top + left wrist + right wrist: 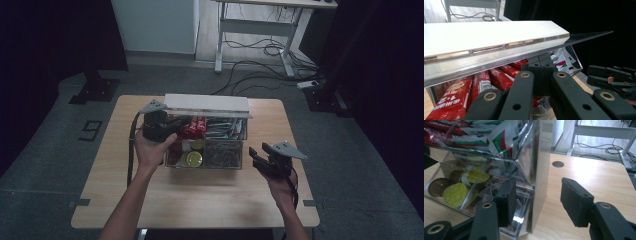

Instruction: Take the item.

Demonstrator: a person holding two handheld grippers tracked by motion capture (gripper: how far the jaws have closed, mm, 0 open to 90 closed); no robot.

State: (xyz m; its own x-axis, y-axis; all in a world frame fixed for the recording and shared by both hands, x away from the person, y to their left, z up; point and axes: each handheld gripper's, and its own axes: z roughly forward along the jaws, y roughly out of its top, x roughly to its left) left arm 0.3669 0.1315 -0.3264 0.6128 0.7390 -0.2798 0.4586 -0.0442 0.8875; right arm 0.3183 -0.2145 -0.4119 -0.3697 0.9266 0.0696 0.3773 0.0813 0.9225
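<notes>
Left fingers (176, 121) pinched shut under the raised lid (206, 105); right fingers (258, 156) half open, empty.

The right gripper, off the clear box's (229, 159) right side at about 3 o'clock, grips nothing. The box sits mid-worktop (120, 150), with red packets (456, 93) at 11 o'clock and green-topped capsules (455, 194) at 7.

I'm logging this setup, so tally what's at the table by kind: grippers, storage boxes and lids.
Grippers: 2, the left gripper and the right gripper
Clear storage box: 1
White lid: 1
Total: 4
</notes>
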